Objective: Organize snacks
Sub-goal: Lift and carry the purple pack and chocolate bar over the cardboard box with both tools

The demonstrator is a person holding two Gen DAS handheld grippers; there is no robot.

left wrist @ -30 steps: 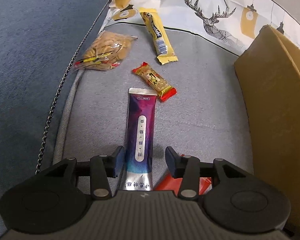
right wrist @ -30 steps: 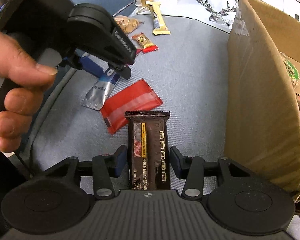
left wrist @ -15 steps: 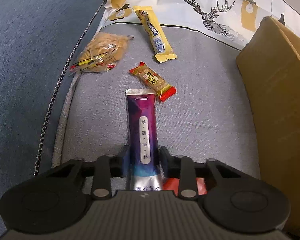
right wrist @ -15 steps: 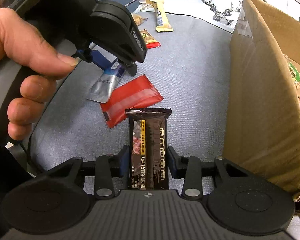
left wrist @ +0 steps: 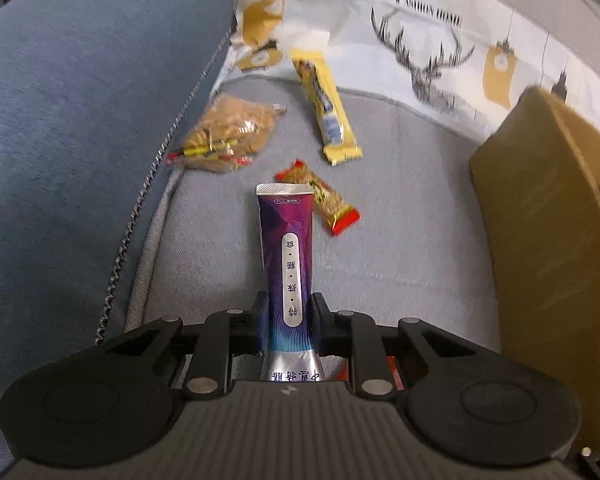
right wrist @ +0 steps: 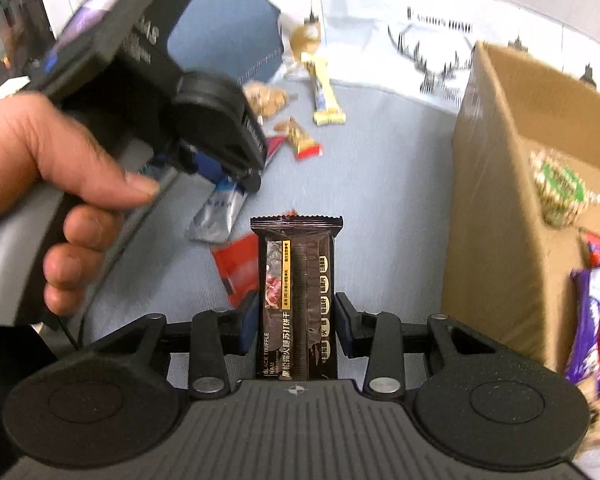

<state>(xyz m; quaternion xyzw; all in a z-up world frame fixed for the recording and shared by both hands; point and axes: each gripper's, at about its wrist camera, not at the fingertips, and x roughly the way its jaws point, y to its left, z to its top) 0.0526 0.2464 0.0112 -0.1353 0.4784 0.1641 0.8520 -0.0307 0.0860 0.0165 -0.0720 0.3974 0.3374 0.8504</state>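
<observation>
My left gripper [left wrist: 287,312] is closing on a long purple sachet [left wrist: 286,240], and its pads press both sides near the silver end. The sachet's far end overlaps a peanut bar [left wrist: 328,200]. My right gripper [right wrist: 296,320] is shut on a dark brown biscuit bar [right wrist: 296,264], which sticks out forward between the pads. In the right wrist view a hand [right wrist: 60,184] holds the left gripper [right wrist: 228,176] over the sachet [right wrist: 220,212]. A cardboard box [right wrist: 500,200] stands open at the right, with a green-white packet [right wrist: 560,188] and a purple bar [right wrist: 588,320] inside.
On the grey sofa cushion [left wrist: 400,260] lie a yellow bar [left wrist: 328,112], a clear bag of crackers [left wrist: 228,136] and a red packet [right wrist: 236,268]. A blue backrest [left wrist: 80,120] rises at the left. A white deer-print cloth [left wrist: 420,40] lies behind. The box wall [left wrist: 540,240] bounds the right.
Both pairs of jaws have narrowed onto their packets, the left onto the purple sachet, the right onto the brown bar. The brown bar now overlaps the red packet behind it.
</observation>
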